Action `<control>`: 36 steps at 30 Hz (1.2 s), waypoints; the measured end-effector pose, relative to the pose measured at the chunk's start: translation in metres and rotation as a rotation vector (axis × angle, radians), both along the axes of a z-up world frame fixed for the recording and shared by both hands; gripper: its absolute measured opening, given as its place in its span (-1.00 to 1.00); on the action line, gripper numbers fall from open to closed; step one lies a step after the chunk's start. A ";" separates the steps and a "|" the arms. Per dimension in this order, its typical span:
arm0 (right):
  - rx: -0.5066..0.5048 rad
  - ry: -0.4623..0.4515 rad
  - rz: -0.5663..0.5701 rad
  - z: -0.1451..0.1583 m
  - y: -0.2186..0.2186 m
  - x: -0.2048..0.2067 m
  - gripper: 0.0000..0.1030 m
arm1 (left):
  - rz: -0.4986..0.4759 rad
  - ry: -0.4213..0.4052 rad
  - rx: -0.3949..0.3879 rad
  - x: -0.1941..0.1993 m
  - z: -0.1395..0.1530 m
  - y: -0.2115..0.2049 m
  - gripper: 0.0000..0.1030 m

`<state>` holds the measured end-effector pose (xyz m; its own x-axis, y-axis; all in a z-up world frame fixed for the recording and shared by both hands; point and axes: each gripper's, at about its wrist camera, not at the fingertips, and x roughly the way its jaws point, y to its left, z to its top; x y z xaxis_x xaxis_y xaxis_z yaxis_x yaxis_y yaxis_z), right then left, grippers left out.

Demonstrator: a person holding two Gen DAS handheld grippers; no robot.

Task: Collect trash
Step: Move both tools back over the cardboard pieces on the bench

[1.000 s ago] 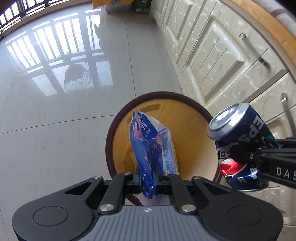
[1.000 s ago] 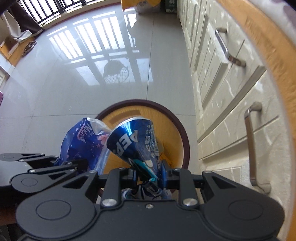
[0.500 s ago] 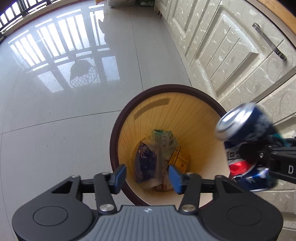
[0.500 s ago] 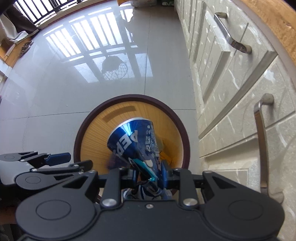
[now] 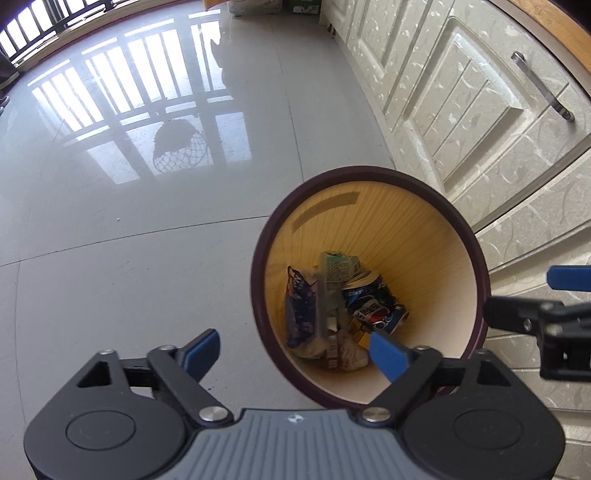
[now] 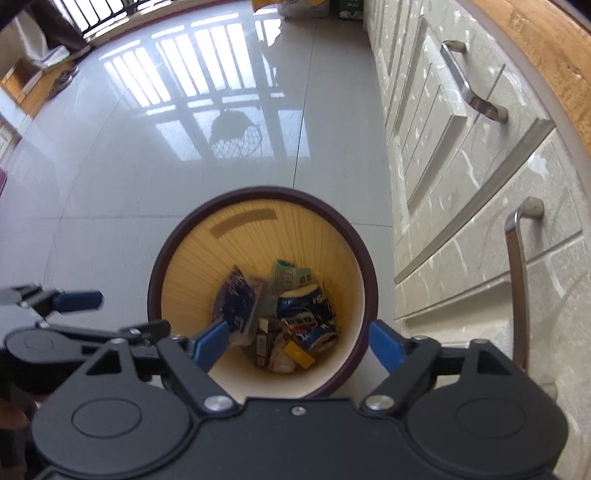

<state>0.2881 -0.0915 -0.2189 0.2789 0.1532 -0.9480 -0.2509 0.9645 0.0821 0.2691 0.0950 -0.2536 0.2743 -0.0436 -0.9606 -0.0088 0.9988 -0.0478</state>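
Observation:
A round bin with a dark brown rim (image 5: 369, 173) (image 6: 258, 194) and yellow inner wall stands on the floor beside the cabinets. Inside lie a blue snack wrapper (image 5: 301, 310) (image 6: 236, 299), a crushed blue Pepsi can (image 5: 373, 304) (image 6: 310, 319), a green packet (image 5: 336, 267) and other scraps. My left gripper (image 5: 295, 350) is open and empty above the bin's near left rim. My right gripper (image 6: 299, 341) is open and empty above the bin's near rim; it also shows at the right edge of the left wrist view (image 5: 546, 299).
Cream cabinet doors and drawers with metal handles (image 6: 469, 88) (image 5: 543, 86) run along the right, close to the bin. Glossy grey tiled floor (image 5: 129, 221) spreads left and ahead. Bags and boxes (image 5: 258, 5) sit at the far end.
My left gripper opened and the blue wrapper fell into the bin. Then my right gripper opened and the Pepsi can dropped in beside it. Both grippers now hang empty.

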 end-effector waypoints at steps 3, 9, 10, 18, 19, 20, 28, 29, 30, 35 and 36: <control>-0.007 0.012 0.024 -0.001 0.001 -0.004 0.95 | 0.007 0.004 0.009 -0.003 0.004 0.004 0.94; -0.010 -0.001 0.044 0.007 0.002 -0.008 1.00 | 0.028 0.005 0.028 -0.009 0.013 0.014 1.00; -0.012 -0.006 0.048 0.009 0.003 -0.009 1.00 | 0.031 0.001 0.029 -0.010 0.016 0.015 1.00; -0.014 -0.040 0.062 0.031 0.006 -0.016 1.00 | 0.046 -0.021 0.034 -0.024 0.038 0.024 1.00; -0.018 -0.046 0.060 0.034 0.006 -0.017 1.00 | 0.049 -0.026 0.036 -0.025 0.042 0.026 1.00; -0.025 -0.056 0.060 0.038 0.006 -0.018 1.00 | 0.051 -0.030 0.039 -0.027 0.046 0.027 1.00; -0.043 -0.096 0.071 0.064 0.005 -0.034 1.00 | 0.063 -0.091 0.031 -0.044 0.088 0.031 1.00; -0.044 -0.102 0.072 0.069 0.005 -0.036 1.00 | 0.065 -0.100 0.027 -0.047 0.093 0.031 1.00; -0.047 -0.106 0.072 0.074 0.004 -0.038 1.00 | 0.066 -0.107 0.023 -0.051 0.097 0.031 1.00; -0.060 -0.130 0.067 0.094 0.000 -0.051 1.00 | 0.082 -0.141 0.015 -0.065 0.119 0.032 1.00; -0.055 -0.132 0.067 0.098 -0.001 -0.054 1.00 | 0.082 -0.148 0.016 -0.067 0.124 0.032 1.00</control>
